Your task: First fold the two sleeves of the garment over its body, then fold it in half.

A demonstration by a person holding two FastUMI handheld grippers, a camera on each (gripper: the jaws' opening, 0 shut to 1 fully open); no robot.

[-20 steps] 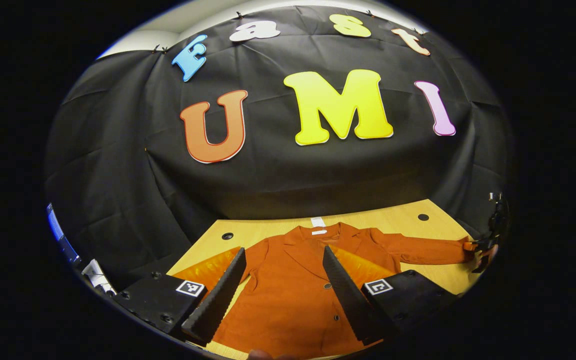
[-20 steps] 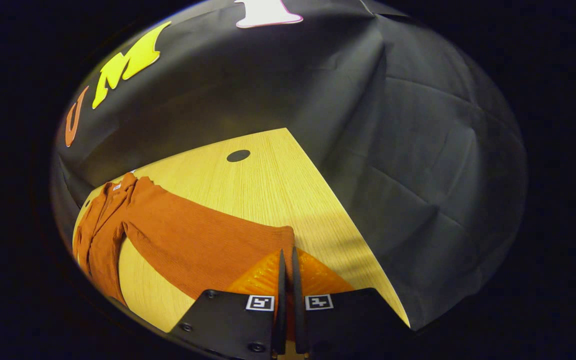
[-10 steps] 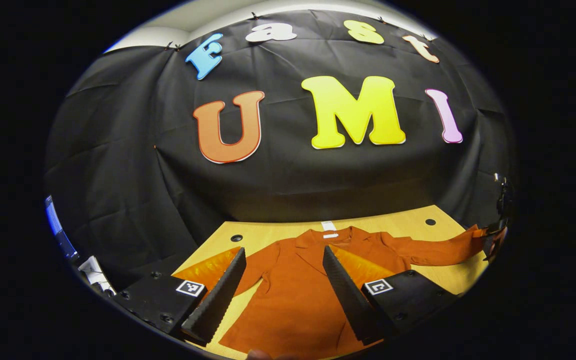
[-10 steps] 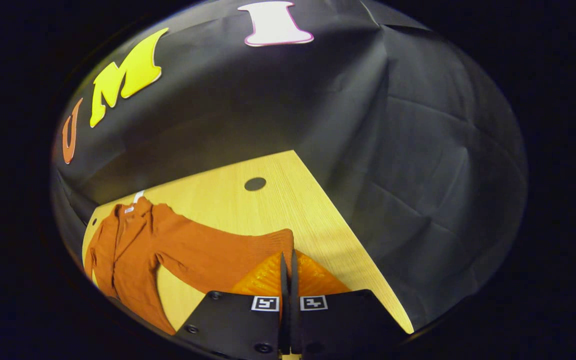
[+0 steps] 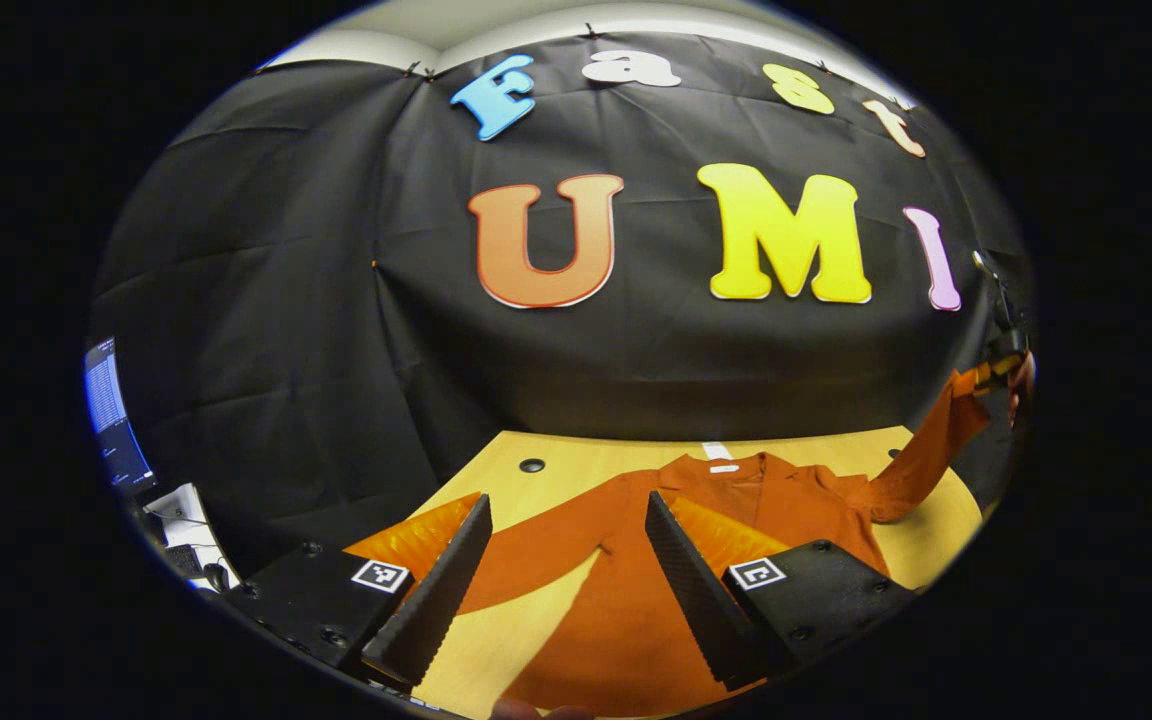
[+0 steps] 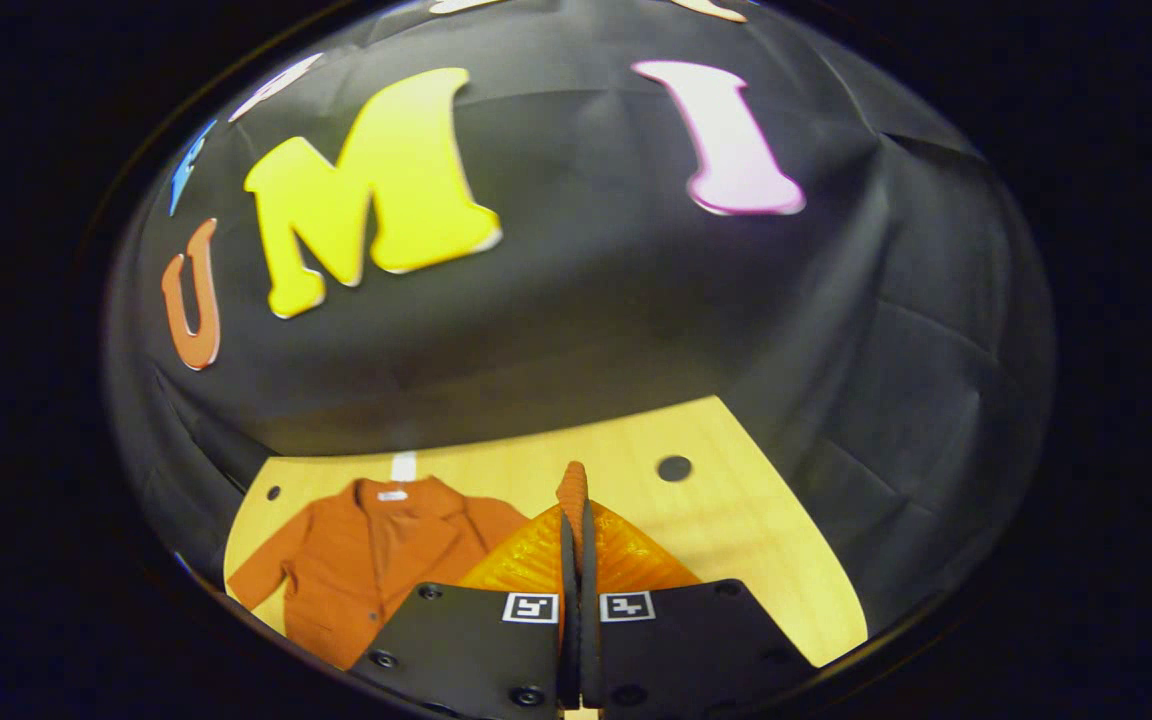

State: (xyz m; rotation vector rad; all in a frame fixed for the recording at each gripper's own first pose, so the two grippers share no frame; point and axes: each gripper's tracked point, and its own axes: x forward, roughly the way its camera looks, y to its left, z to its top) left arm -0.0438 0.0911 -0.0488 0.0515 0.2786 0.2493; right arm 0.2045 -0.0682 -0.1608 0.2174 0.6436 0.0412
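Observation:
An orange jacket (image 5: pixel 796 500) lies face up on the wooden table (image 5: pixel 496 650), collar toward the wall. My left gripper (image 5: pixel 566 500) is open above the jacket's left side, and the left sleeve (image 5: pixel 546 550) runs flat across the gap between its fingers. At the far right, the right sleeve (image 5: pixel 921 455) rises off the table, its cuff pinched in my right gripper (image 5: pixel 1001 365). In the right gripper view, that gripper (image 6: pixel 576 510) is shut on the sleeve cuff (image 6: pixel 571 480), held high, with the jacket's body (image 6: pixel 376 550) below and to the left.
Round holes mark the table's far corners (image 5: pixel 532 465) (image 6: pixel 674 467). A lit monitor (image 5: pixel 106 410) and white items (image 5: pixel 181 510) stand off the table's left side. Bare wood (image 6: pixel 756 530) lies to the right of the jacket.
My right gripper has lifted the right sleeve's cuff off the table and swung it toward the jacket's body. My left gripper, still open, has shifted left over the left sleeve.

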